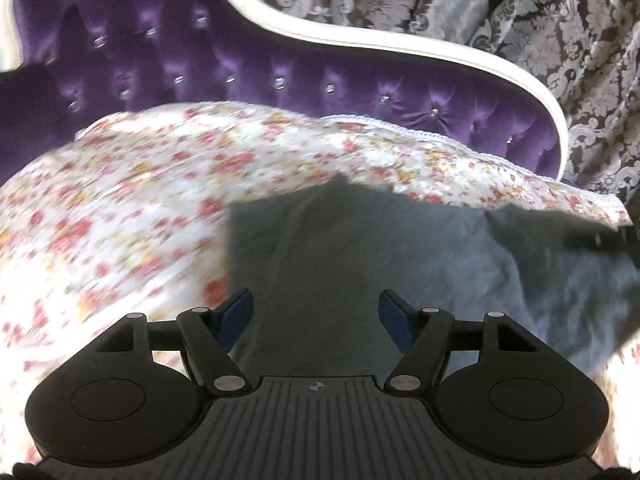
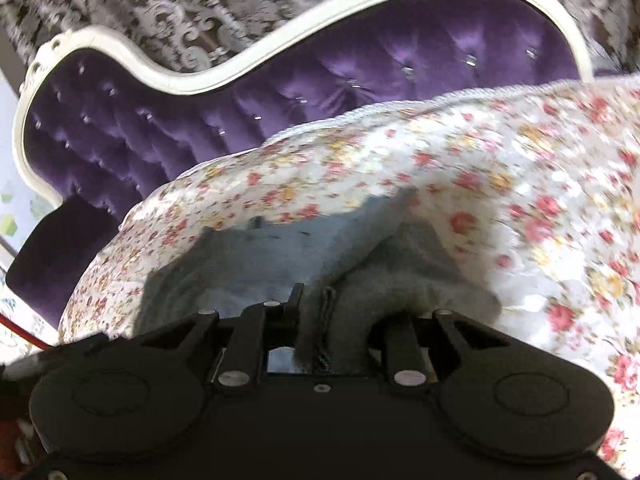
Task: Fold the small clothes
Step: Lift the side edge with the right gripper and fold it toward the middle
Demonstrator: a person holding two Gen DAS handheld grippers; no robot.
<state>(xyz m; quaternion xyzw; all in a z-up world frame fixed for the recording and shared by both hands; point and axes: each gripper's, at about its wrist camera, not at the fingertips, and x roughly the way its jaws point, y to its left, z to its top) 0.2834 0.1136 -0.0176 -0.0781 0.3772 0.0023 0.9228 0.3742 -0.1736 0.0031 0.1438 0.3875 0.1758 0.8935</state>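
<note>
A small grey garment lies on a floral sheet that covers the bed. My left gripper is open just above the garment's near part, its blue-padded fingers spread wide with nothing between them. In the right wrist view the same grey garment is bunched up in front of the camera. My right gripper is shut on a seamed edge of the garment, and the cloth drapes over its right finger. The right gripper's black tip also shows at the far right of the left wrist view.
A purple tufted headboard with a white curved frame stands behind the bed; it also shows in the right wrist view. A grey damask curtain hangs behind it. A red cable runs at the lower left.
</note>
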